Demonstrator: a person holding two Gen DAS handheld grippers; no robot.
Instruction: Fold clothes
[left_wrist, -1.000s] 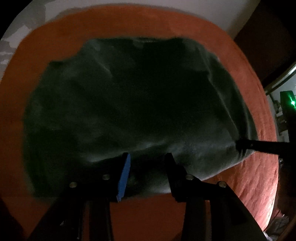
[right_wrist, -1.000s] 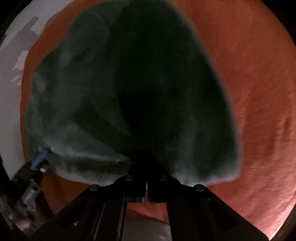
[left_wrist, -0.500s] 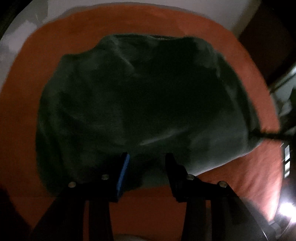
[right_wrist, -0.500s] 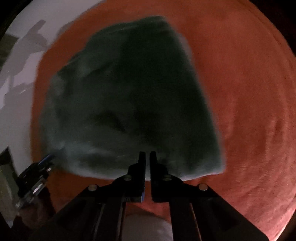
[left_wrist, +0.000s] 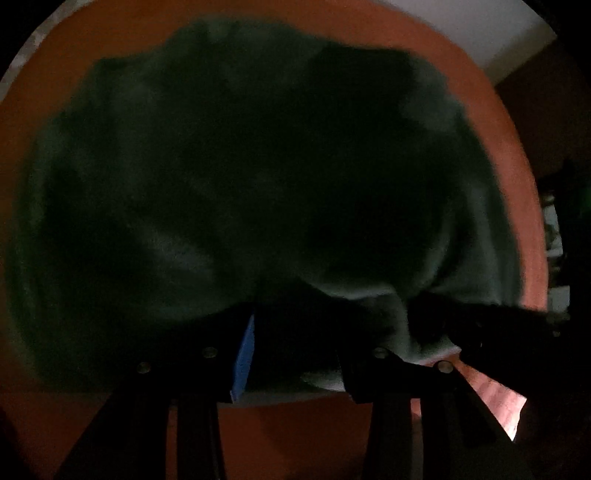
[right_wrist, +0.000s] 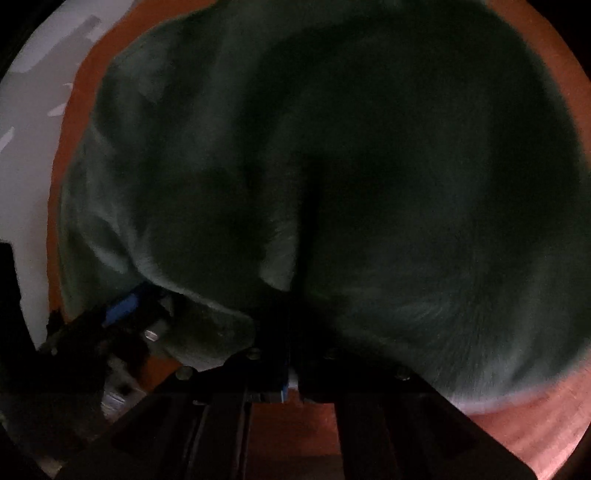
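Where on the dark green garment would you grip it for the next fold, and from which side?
I would probably grip the near hem of the dark green garment, coming from above on the camera side. That edge lies free on the orange cover, bunched and slightly raised. The left gripper straddles it, jaws apart, and the right gripper is shut at it.

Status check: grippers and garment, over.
Left gripper open, straddling garment hem. Right gripper shut at near edge; pinch unclear. Garment flat on orange cover. Nothing in the way.
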